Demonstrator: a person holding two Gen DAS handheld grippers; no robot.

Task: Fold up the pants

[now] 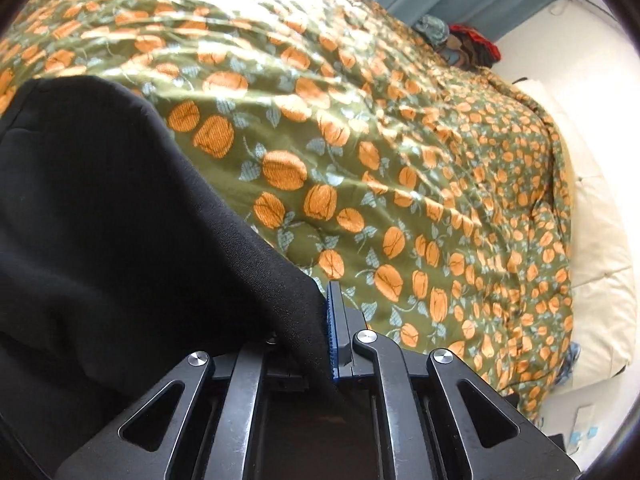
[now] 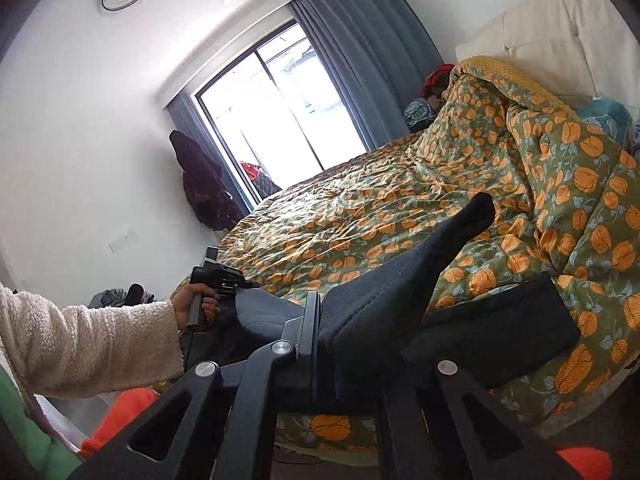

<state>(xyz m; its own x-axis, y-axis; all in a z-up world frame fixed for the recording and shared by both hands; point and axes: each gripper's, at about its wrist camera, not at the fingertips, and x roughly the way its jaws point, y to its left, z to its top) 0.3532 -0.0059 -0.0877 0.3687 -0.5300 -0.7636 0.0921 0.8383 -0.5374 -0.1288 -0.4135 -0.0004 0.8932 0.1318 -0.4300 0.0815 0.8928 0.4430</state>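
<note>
The black pants (image 1: 100,220) hang from my left gripper (image 1: 326,332), which is shut on their edge; only its blue-padded right finger (image 1: 335,336) shows, the other is under the cloth. In the right wrist view the pants (image 2: 400,280) stretch from my right gripper (image 2: 320,328), shut on the fabric, across the bed, one part (image 2: 476,212) sticking up and a folded part (image 2: 500,324) lying on the quilt. The left gripper (image 2: 216,276) shows there, held in a hand with a cream fleece sleeve.
A green quilt with orange flowers (image 1: 400,160) covers the bed (image 2: 380,200). A window with blue curtains (image 2: 360,60) is behind it. Clothes (image 2: 432,92) lie at the far bedside. Cream pillows (image 1: 600,220) are along the bed's right side. Orange items (image 2: 120,412) lie below.
</note>
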